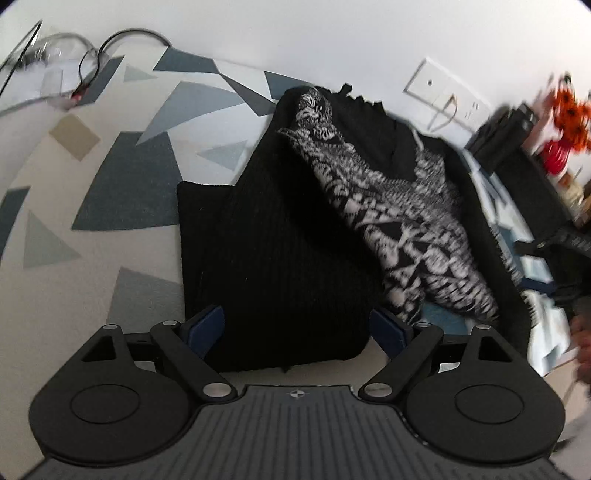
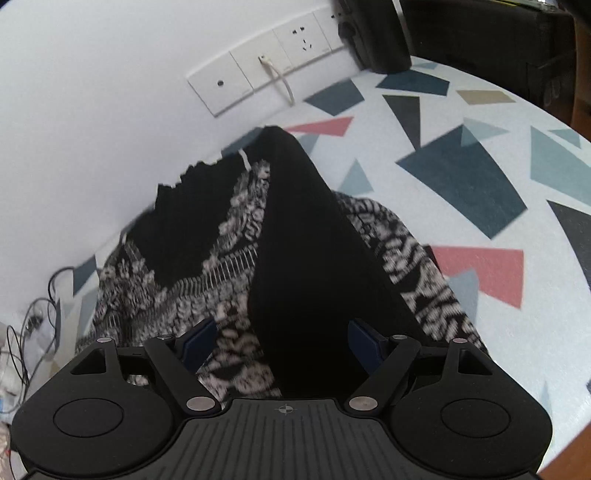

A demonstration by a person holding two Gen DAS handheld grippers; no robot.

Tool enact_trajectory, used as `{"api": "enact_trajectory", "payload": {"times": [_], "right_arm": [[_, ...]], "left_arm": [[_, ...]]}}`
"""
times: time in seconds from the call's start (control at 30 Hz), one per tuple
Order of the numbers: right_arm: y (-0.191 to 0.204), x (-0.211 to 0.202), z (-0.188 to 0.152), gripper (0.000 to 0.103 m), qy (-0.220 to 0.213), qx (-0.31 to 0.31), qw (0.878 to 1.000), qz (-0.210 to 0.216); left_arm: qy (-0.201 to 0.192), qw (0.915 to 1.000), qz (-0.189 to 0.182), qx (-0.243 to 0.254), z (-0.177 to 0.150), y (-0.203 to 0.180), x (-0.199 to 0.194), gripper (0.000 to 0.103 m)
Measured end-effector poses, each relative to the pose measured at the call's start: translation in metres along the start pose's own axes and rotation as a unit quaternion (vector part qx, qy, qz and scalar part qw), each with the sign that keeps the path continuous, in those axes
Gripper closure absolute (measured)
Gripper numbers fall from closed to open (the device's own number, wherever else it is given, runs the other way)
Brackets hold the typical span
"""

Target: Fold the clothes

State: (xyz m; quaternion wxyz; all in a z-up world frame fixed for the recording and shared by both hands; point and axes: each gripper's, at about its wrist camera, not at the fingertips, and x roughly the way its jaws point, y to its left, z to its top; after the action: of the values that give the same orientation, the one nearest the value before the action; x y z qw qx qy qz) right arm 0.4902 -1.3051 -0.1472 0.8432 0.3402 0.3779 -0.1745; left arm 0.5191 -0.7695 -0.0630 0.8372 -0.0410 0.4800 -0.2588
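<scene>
Left of the black-and-patterned garment (image 1: 280, 236) the table (image 1: 74, 177) lies bare, open for a gripper up to the cables (image 1: 92, 59) at its far corner. The wall (image 1: 332, 33) closes the far side, the garment's top edge touching it. Right of the garment in the right wrist view, patterned tabletop is free, ending at dark boxes (image 2: 384, 37) near the sockets (image 2: 266, 70).

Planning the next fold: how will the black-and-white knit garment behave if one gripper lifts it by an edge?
The knit garment would likely flop and drape, since it already lies in soft folds. Its ribbed knit looks thick, so probably not slippery. Both the left gripper and right gripper are open over it.
</scene>
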Motion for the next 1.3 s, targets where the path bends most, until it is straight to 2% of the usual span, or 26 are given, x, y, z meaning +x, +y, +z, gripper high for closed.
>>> {"api": "enact_trajectory", "payload": {"times": [0.1,0.2,0.27,0.3,0.37,0.43,0.5,0.57,0.63,0.67,0.73,0.8,0.83,0.87,0.9,0.93,1.07,1.13,1.17,1.23,1.3], "right_arm": [[-0.001,-0.005,-0.013,0.010,0.014,-0.020,1.000,-0.003],[0.000,-0.006,-0.034,0.007,0.035,-0.081,0.996,-0.033],[-0.001,-0.005,-0.046,0.007,0.037,-0.113,0.991,-0.062],[-0.002,-0.003,-0.050,0.006,0.038,-0.124,0.989,-0.073],[-0.007,0.001,-0.056,0.005,0.051,-0.131,0.987,-0.084],[-0.013,0.005,-0.061,0.005,0.065,-0.135,0.984,-0.093],[-0.019,0.005,-0.064,0.006,0.062,-0.131,0.985,-0.091],[-0.024,0.001,-0.064,0.014,0.050,-0.120,0.988,-0.086],[-0.028,-0.003,-0.063,0.027,0.043,-0.105,0.990,-0.081],[-0.030,-0.005,-0.061,0.030,0.041,-0.096,0.992,-0.077],[-0.033,-0.009,-0.056,0.049,0.040,-0.072,0.995,-0.061],[-0.033,-0.010,-0.054,0.055,0.041,-0.061,0.996,-0.052],[-0.032,-0.010,-0.054,0.057,0.042,-0.057,0.996,-0.048],[-0.032,-0.010,-0.053,0.058,0.043,-0.054,0.997,-0.044],[-0.032,-0.009,-0.053,0.061,0.044,-0.050,0.997,-0.042],[-0.031,-0.008,-0.054,0.061,0.045,-0.046,0.997,-0.041],[-0.034,-0.007,-0.054,0.061,0.046,-0.038,0.997,-0.040],[-0.034,-0.005,-0.056,0.054,0.048,-0.040,0.997,-0.040],[-0.032,-0.005,-0.057,0.053,0.048,-0.047,0.997,-0.041],[-0.026,-0.002,-0.060,0.040,0.050,-0.075,0.995,-0.038],[-0.019,-0.001,-0.064,0.044,0.047,-0.110,0.992,-0.050]], "left_arm": [[-0.004,0.9988,0.029,0.039,-0.004,-0.015,0.007,0.011],[-0.009,0.9972,0.048,0.056,-0.007,-0.023,0.011,0.013],[-0.012,0.9957,0.061,0.068,-0.008,-0.028,0.013,0.040],[-0.014,0.9949,0.068,0.074,-0.009,-0.031,0.015,0.047],[-0.015,0.9946,0.070,0.074,-0.008,-0.030,0.013,0.073],[-0.024,0.9959,0.068,0.056,-0.005,-0.025,0.006,0.090],[-0.041,0.9938,0.086,0.058,-0.002,-0.025,-0.004,0.091],[-0.078,0.9883,0.111,0.070,0.002,-0.029,-0.020,0.092],[-0.126,0.9824,0.126,0.057,0.013,-0.029,-0.042,0.092],[-0.152,0.9781,0.133,0.048,0.020,-0.028,-0.054,0.092],[-0.215,0.9627,0.161,0.034,0.036,-0.025,-0.077,0.092],[-0.259,0.9466,0.188,0.039,0.050,-0.025,-0.086,0.090],[-0.266,0.9426,0.196,0.047,0.057,-0.026,-0.085,0.079],[-0.250,0.9458,0.199,0.057,0.063,-0.027,-0.076,0.067],[-0.230,0.9501,0.202,0.060,0.067,-0.028,-0.066,0.041],[-0.211,0.9553,0.198,0.061,0.068,-0.030,-0.057,0.022],[-0.149,0.9816,0.106,0.055,0.054,-0.040,-0.032,0.020],[-0.103,0.9907,0.065,0.061,0.045,-0.048,-0.019,0.020],[-0.079,0.9938,0.047,0.062,0.040,-0.051,-0.012,0.020],[-0.042,0.9972,0.023,0.058,0.027,-0.054,0.001,0.020],[-0.017,0.9989,0.010,0.043,0.019,-0.054,0.012,0.020]]}}
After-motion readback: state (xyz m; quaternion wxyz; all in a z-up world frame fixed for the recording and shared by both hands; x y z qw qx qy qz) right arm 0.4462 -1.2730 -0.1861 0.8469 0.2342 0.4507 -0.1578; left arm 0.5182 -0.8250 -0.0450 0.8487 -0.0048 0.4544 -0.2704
